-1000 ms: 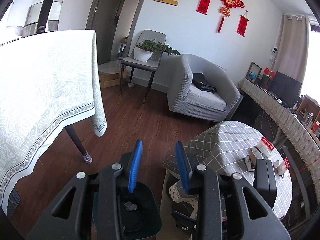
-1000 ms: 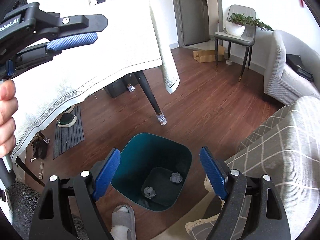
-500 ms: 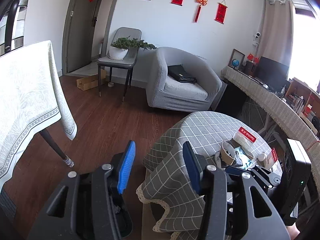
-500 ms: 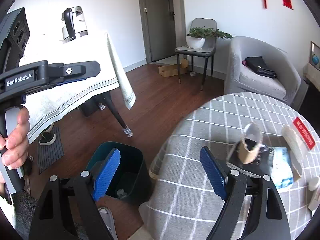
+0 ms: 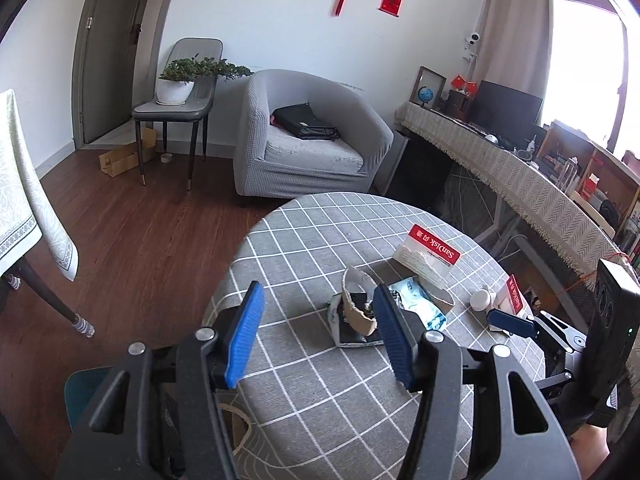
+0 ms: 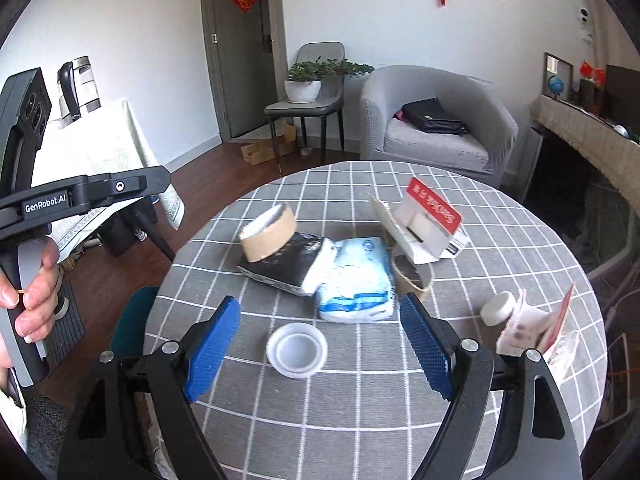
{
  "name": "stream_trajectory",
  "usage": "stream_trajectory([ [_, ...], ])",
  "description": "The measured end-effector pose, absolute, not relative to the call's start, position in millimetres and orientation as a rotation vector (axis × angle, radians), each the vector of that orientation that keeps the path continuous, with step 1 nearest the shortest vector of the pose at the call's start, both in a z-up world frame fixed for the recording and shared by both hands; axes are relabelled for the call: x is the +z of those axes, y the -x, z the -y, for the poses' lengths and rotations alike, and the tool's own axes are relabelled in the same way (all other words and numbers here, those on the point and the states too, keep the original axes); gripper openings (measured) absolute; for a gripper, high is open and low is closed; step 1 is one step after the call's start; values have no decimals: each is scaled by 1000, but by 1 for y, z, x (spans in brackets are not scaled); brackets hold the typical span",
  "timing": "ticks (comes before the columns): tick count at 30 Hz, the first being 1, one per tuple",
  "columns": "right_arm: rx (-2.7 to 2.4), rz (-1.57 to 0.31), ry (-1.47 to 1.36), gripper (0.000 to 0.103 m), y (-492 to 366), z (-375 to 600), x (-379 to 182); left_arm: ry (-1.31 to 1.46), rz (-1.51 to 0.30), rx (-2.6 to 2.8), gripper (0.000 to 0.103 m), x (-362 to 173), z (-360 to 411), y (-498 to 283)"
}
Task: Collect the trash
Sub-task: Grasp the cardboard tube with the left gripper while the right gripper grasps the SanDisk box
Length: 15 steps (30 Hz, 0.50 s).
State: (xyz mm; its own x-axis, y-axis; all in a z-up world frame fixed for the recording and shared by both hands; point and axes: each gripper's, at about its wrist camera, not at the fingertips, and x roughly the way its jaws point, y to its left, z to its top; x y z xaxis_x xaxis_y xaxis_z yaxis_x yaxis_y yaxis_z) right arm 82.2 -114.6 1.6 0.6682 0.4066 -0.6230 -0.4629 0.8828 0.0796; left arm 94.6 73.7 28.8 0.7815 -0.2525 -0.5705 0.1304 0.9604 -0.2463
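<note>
Both grippers, left (image 5: 316,336) and right (image 6: 320,344), gape empty over the littered checked round table (image 6: 360,420) by a grey armchair (image 6: 436,128).

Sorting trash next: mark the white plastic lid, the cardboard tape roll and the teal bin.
white plastic lid (image 6: 297,350), right wrist view, inner recess.
cardboard tape roll (image 6: 272,238), right wrist view, outer brown wall.
teal bin (image 6: 134,322), right wrist view, visible rim.

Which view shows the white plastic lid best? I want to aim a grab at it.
The right wrist view: the white plastic lid lies whole and unobstructed on the checked tablecloth, between the open right gripper fingers. The left wrist view does not show it.
</note>
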Motion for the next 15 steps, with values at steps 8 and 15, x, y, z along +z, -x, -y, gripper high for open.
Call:
stream_trajectory([
  [8, 405, -683, 11, 83, -85, 179, 1, 146, -688, -232, 59, 10, -31, -117],
  [15, 346, -695, -65, 83, -91, 220, -5, 145, -742, -213, 59, -7, -14, -140],
])
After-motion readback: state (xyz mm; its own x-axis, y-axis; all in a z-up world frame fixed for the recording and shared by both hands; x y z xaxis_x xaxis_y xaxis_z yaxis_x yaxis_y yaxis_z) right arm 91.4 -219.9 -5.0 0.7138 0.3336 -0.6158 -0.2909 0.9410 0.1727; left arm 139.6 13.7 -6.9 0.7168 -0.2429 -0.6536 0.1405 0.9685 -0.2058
